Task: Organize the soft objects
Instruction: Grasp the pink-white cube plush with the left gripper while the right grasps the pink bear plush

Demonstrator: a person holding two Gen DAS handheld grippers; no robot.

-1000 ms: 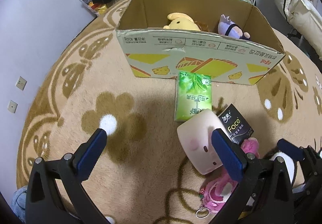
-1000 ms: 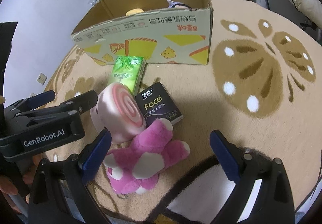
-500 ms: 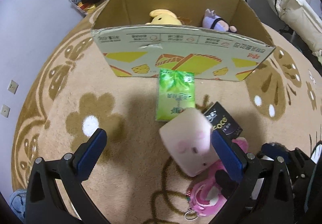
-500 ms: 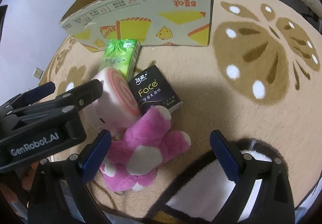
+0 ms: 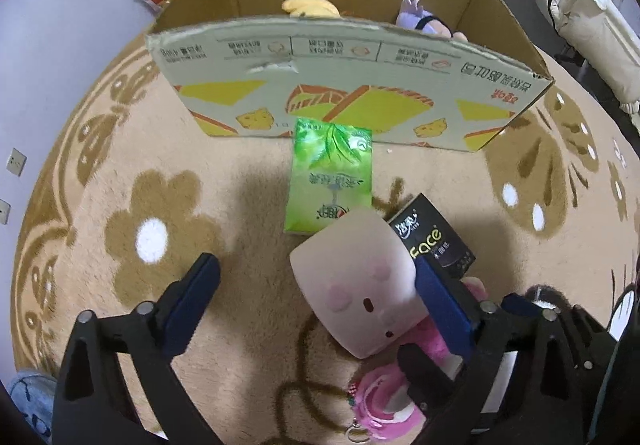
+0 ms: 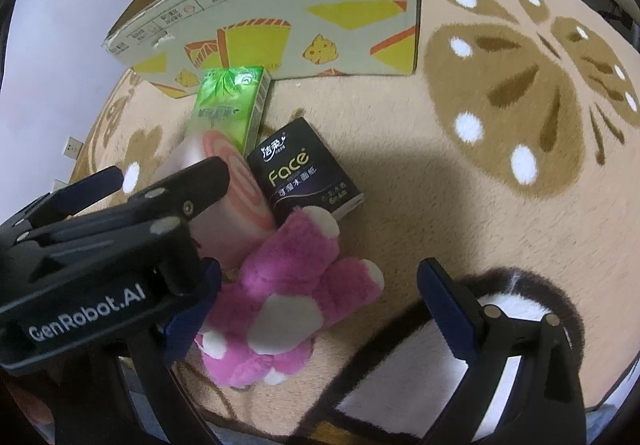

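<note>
- Looking along the left gripper (image 5: 316, 301), its blue-padded fingers (image 5: 192, 299) are seen spread wide, nothing being clamped; the pale pink roll-shaped plush (image 5: 356, 285) lies between them, pressed against the right-hand pad and well apart from the left-hand one.
- A green tissue pack (image 5: 330, 175) is laid flat on the beige flower-patterned carpet (image 5: 152, 221), its far end touching the front wall of the cardboard box (image 5: 344, 85); a black tissue pack (image 5: 438, 245) printed "Face" is found just beside the roll.
- Inside the box a yellow plush (image 5: 310, 6) and a purple plush (image 5: 418, 21) are partly shown above the rim.
- A magenta bear plush (image 5: 380, 401) is glimpsed below the roll, largely hidden by the gripper.
- In the right wrist view the right gripper (image 6: 320, 305) is held with fingers (image 6: 444, 305) apart, empty, the magenta bear lying on the carpet between them, near the left-hand finger.
- The bear's foot is touching the black pack; the roll's swirled end is seen beside it, partly covered by the left gripper.
</note>
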